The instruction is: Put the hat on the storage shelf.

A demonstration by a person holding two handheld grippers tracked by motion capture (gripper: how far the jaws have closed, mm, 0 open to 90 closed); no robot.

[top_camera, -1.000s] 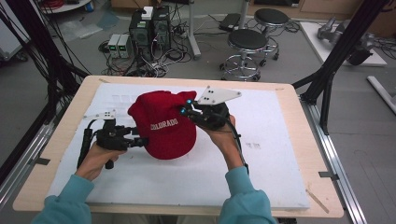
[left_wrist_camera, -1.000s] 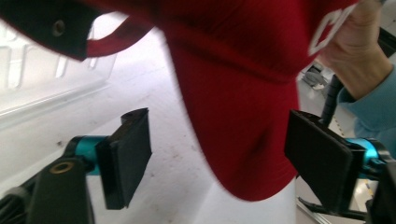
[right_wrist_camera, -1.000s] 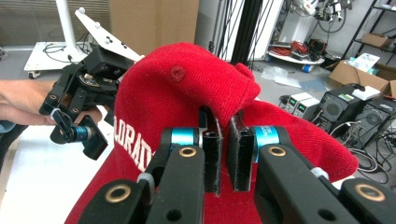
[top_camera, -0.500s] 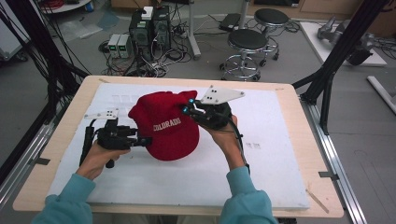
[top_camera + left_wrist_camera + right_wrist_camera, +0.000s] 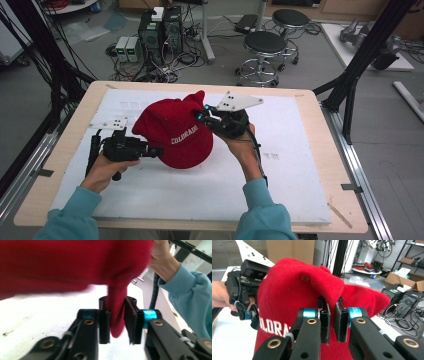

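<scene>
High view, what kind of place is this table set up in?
Probably a lab or workshop: computer towers with tangled cables sit on the floor, round stools stand behind the table, and black frame struts surround it.

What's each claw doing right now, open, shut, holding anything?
Left claw: jaws have just been closing, now shut on a fold of the red Colorado beanie.
Right claw: shut on the red Colorado beanie.

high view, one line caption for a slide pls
Two hand-held grippers, left gripper and right gripper, pinch opposite edges of a red Colorado cap above a white table mat.
</scene>
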